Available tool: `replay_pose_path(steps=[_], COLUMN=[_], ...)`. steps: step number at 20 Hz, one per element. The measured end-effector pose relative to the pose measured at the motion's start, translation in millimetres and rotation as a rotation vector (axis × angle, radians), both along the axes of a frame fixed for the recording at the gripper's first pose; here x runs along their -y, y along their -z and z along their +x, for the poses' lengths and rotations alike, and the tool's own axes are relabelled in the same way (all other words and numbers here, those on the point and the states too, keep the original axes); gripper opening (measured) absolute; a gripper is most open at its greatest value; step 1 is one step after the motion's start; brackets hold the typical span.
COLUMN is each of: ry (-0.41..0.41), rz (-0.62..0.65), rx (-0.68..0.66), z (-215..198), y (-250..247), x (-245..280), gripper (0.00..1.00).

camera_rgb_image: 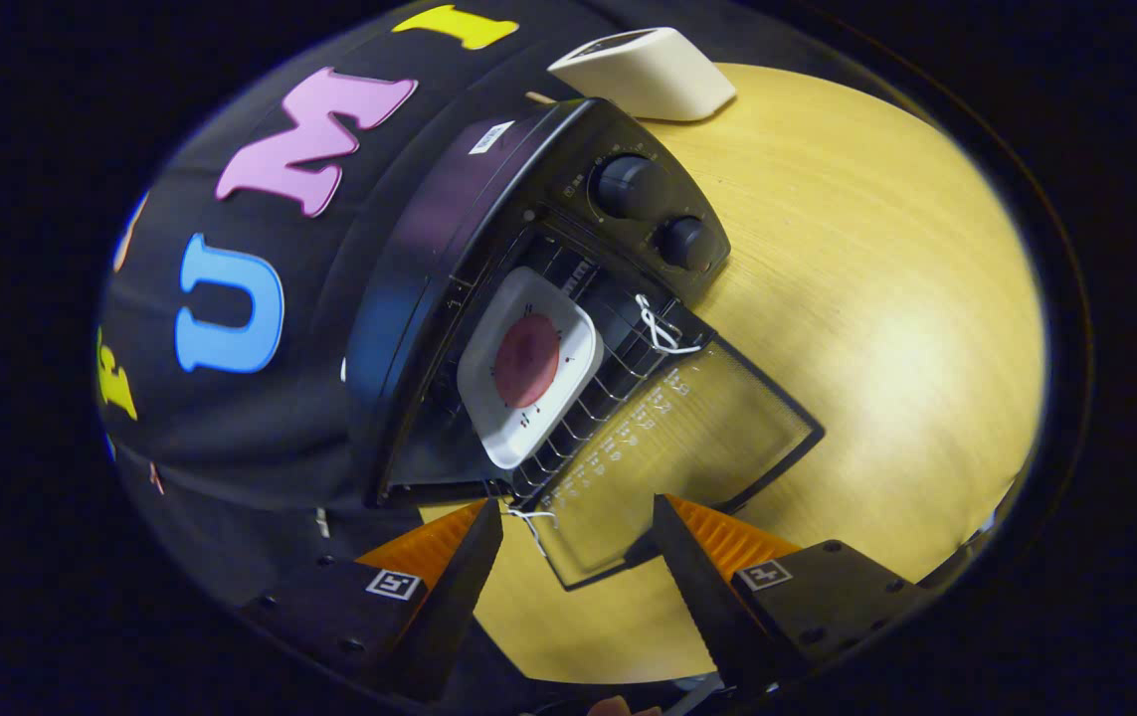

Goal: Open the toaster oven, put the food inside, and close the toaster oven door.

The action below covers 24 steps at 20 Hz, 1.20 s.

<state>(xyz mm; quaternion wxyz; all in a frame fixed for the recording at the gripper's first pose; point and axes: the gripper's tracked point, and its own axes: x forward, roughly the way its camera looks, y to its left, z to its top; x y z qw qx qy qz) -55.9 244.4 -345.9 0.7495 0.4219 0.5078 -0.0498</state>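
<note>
The gripper [578,537] is open and holds nothing. The glass door [672,457] hangs down flat, its front edge right between the fingers. Beyond it, inside the toaster oven [488,249], the food [526,360] sits on a white plate [488,418] on the rack. I think the door needs lifting next.

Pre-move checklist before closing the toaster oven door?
1. Food in: white plate with red food sits on the rack inside the toaster oven: ok.
2. Plate clear of door swing: cannot tell.
3. Door is open, folded down: ok.
4. Hand-held gripper open, nothing between its fingers: ok.
5. Fingers straddle the door's front edge: ok.
6. White string on the door free of snagging: cannot tell.
</note>
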Motion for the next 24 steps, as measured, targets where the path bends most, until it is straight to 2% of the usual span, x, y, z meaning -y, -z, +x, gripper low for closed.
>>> replay_pose_path(steps=[5, 9, 11, 14, 16, 19, 24], ry=[-0.357, -0.493, -0.536, -0.596, -0.603, -0.626, -0.573], rz=[-0.248, -0.345, -0.357, -0.374, -0.361, -0.405, -0.448], rx=[0.112, 0.132, 0.148, 0.094, 0.039, 0.001, -0.06], z=[-29, -52, -59, -76, -85, -86, -73], y=[-5, 7, 16, 44, 61, 82, 105], x=[9, 7, -2, -9, -18, -16, -17], gripper=[0.99, 0.99, 0.99, 0.99, 0.99, 0.99, 0.99])
